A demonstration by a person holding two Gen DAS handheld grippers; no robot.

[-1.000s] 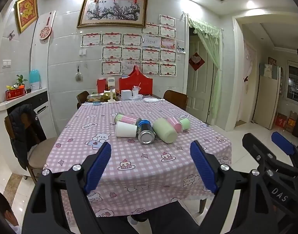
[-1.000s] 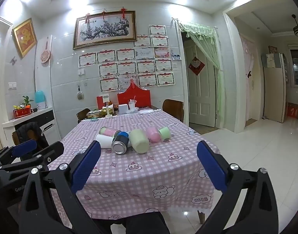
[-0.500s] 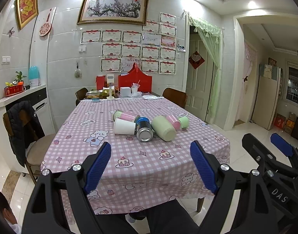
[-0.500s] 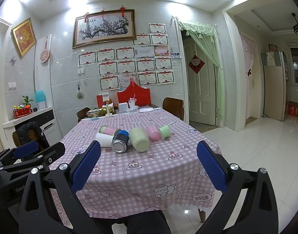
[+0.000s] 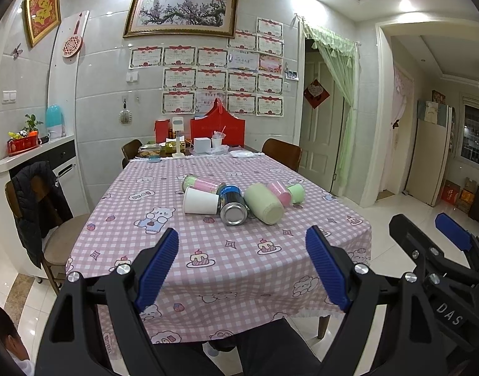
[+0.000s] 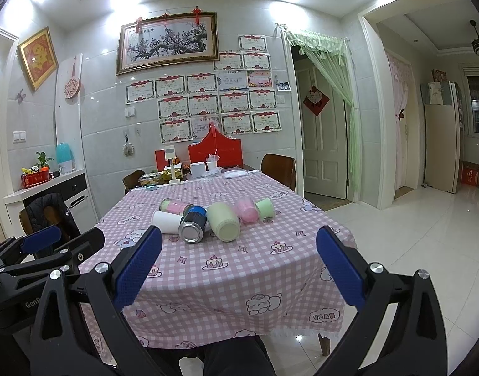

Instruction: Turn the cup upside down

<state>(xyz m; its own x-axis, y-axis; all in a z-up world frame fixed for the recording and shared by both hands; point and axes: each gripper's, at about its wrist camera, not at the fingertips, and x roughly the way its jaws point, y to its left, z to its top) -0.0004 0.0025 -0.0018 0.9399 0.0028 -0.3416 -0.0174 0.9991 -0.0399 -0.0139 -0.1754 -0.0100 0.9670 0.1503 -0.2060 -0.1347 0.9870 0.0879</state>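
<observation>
Left wrist view: we are lining up on the cups.
Both grippers, left gripper (image 5: 242,266) and right gripper (image 6: 239,264), are gaping empty; white cup (image 5: 200,201) is lying at 12 o'clock, so we should be approaching its side squarely.

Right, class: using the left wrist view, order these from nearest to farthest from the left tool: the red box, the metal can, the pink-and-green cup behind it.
1. The metal can, lying mid-table, base facing the left tool.
2. The pink-and-green cup, lying just behind the can, slightly left.
3. The red box, at the table's far end by the wall.
</observation>
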